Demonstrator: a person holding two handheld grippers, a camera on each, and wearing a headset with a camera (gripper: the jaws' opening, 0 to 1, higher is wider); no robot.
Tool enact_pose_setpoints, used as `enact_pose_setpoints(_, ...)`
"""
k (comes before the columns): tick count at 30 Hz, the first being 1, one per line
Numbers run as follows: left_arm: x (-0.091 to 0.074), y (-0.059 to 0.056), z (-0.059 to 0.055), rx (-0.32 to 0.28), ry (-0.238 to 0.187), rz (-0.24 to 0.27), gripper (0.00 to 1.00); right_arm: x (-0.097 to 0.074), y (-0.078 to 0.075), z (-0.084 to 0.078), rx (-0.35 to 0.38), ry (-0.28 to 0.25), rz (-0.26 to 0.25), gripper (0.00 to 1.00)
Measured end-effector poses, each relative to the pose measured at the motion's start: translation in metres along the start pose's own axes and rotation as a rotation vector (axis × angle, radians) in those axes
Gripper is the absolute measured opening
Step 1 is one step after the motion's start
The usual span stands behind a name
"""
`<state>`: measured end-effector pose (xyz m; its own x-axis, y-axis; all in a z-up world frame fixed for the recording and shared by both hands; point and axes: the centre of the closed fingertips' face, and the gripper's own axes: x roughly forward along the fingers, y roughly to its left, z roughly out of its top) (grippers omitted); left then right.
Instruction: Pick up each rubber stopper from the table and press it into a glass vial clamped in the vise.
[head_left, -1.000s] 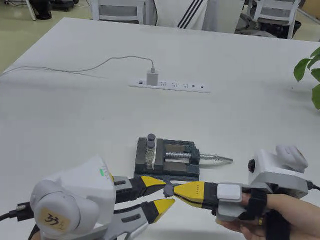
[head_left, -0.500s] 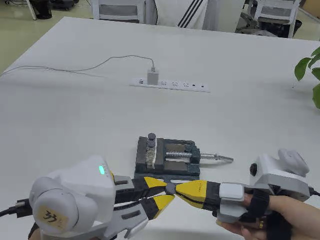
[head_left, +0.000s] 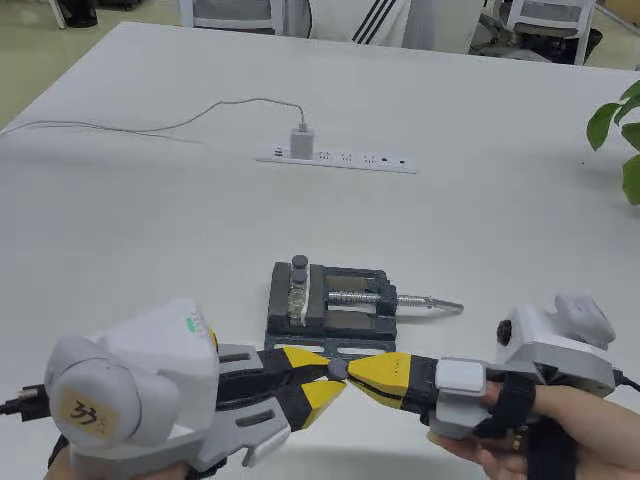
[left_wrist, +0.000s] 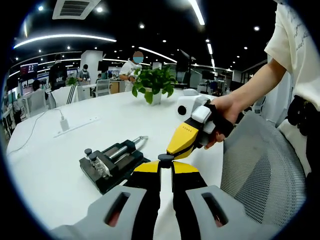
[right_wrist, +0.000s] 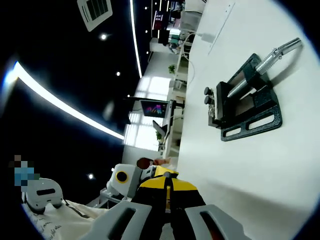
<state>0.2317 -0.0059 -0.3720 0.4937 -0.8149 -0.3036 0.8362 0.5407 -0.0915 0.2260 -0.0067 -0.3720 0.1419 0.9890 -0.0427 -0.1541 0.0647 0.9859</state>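
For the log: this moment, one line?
stopper: pinched between left gripper and right gripper tips | vise: two capped vials | stage: pre-insertion

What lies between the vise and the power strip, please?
Bare white tabletop separates the vise and the power strip, as the head view shows.

Your left tool (head_left: 330, 377) and right tool (head_left: 358, 370) both have yellow tips on black jaws, with white and grey housings. The rubber stopper (head_left: 338, 368) is dark grey. The vise (head_left: 352, 322) is black on the white bench (head_left: 150, 230). Its vials (head_left: 298, 298) are clear glass, capped dark grey. The plant leaves (head_left: 620, 140) at the bench's right edge are green.
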Motion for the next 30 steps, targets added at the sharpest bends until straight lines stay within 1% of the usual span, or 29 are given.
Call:
enact_pose_setpoints(4,-0.001,-0.001,0.003,0.008,0.0,-0.002,0.03,-0.001,0.003,0.0,-0.009,-0.005,0.008,0.0)
enact_pose_setpoints(9,0.0,-0.002,0.003,0.017,0.005,-0.012,0.03,-0.002,0.004,-0.001,-0.031,-0.011,-0.003,0.0)
enact_pose_setpoints(12,0.001,-0.003,0.004,0.019,0.002,-0.014,0.03,-0.003,0.007,-0.002,-0.056,-0.014,-0.006,0.0)
enact_pose_setpoints(13,0.001,-0.004,0.004,0.02,0.002,-0.015,0.03,-0.003,0.008,-0.002,-0.082,-0.014,-0.007,0.0)
enact_pose_setpoints(15,0.001,-0.004,0.004,0.019,0.002,-0.014,0.03,-0.004,0.008,-0.003,-0.099,-0.01,-0.013,0.0)
enact_pose_setpoints(16,0.001,-0.004,0.005,0.019,0.002,-0.014,0.03,-0.004,0.008,-0.002,-0.13,-0.011,-0.017,0.0)
enact_pose_setpoints(18,0.002,-0.005,0.004,0.018,0.005,-0.014,0.03,-0.006,0.009,-0.002,-0.144,-0.006,-0.021,0.01)
enact_pose_setpoints(19,0.002,-0.005,0.004,0.021,0.008,-0.014,0.03,-0.006,0.01,-0.002,-0.15,-0.007,-0.021,0.05)
enact_pose_setpoints(22,0.003,-0.007,0.002,0.021,0.012,-0.017,0.03,-0.007,0.015,-0.003,-0.183,-0.004,-0.025,0.12)
enact_pose_setpoints(24,0.004,-0.008,0.002,0.021,0.014,-0.021,0.03,-0.008,0.017,-0.005,-0.214,0.012,-0.029,0.17)
enact_pose_setpoints(25,0.005,-0.008,0.002,0.022,0.016,-0.021,0.03,-0.008,0.017,-0.005,-0.222,0.017,-0.036,0.2)
enact_pose_setpoints(26,0.005,-0.008,0.001,0.022,0.02,-0.019,0.03,-0.009,0.016,-0.005,-0.244,0.021,-0.049,0.23)
enact_pose_setpoints(28,0.005,-0.008,0.001,0.022,0.023,-0.016,0.03,-0.01,0.017,-0.003,-0.282,0.026,-0.06,0.27)
enact_pose_setpoints(30,0.005,-0.007,0.0,0.022,0.026,-0.012,0.03,-0.011,0.018,-0.002,-0.298,0.037,-0.066,0.32)
